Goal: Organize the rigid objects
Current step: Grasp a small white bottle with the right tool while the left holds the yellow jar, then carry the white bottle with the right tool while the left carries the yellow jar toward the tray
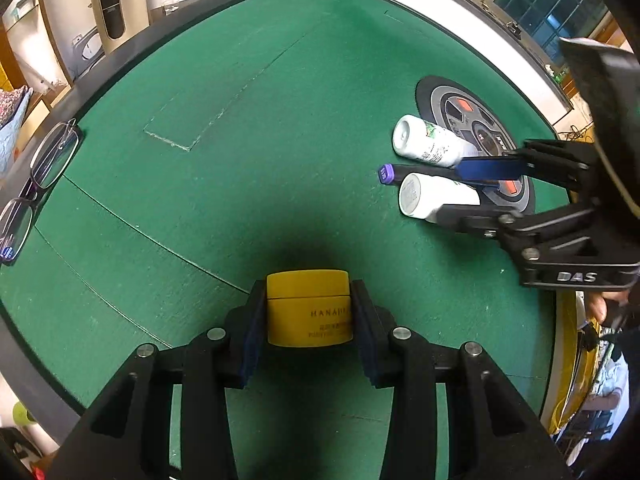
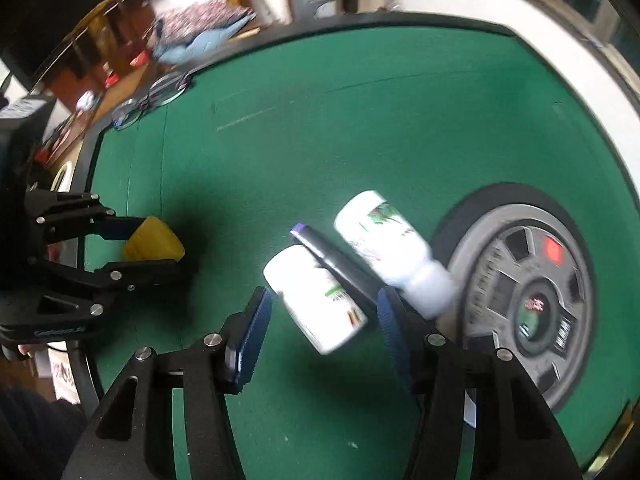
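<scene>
resting on green felt table (image 1: pixel 280 100): eyeglasses (image 1: pixel 44 160) at edge, wheel-print mat (image 1: pixel 460 112). left gripper (image 1: pixel 308 312) pinching yellow jar (image 1: pixel 308 308); right gripper (image 2: pixel 324 320) spread around white bottle (image 2: pixel 316 296).

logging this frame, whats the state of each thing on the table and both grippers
yellow jar: upright, lid on, clamped in left gripper
right gripper: open around the near white bottle
near white bottle: lying on its side
far white bottle: lying on its side
purple-capped pen: lying between the bottles
glasses: unfolded, at table edge
</scene>
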### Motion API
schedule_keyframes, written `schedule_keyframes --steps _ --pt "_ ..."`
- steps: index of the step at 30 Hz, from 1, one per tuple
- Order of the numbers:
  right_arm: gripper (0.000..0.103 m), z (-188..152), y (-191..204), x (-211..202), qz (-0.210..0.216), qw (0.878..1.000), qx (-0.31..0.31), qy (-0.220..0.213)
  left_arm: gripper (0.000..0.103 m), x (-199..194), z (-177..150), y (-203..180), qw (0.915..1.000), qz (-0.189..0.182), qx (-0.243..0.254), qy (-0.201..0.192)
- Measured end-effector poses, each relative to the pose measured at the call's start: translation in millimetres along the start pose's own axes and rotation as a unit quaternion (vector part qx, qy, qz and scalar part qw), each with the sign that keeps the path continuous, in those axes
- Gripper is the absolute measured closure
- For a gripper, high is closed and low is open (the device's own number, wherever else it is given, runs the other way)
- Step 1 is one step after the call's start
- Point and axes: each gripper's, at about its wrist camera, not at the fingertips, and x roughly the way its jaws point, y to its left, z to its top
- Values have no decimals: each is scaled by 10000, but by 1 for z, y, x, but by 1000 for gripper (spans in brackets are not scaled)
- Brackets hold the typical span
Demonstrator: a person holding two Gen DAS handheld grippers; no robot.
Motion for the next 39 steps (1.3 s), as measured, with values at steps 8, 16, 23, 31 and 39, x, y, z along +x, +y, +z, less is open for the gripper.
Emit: schedule_keyframes --steps 8,16,23,31,39 --pt "64 7 28 20 -267 9976 -276 582 65 4 0 0 9999 17 101 7" --pt "68 -14 21 16 31 9958 890 228 65 10 7 -5 9998 101 150 -96" --pt "72 -29 6 5 102 9881 1536 -11 65 6 -2 -6 9991 215 204 -308" --pt "72 -98 10 -29 437 9745 2181 -301 65 -5 -41 -28 9994 9 199 -297" --pt "72 -170 20 -52 494 9748 2174 39 65 -15 -89 -68 9990 -177 410 -50"
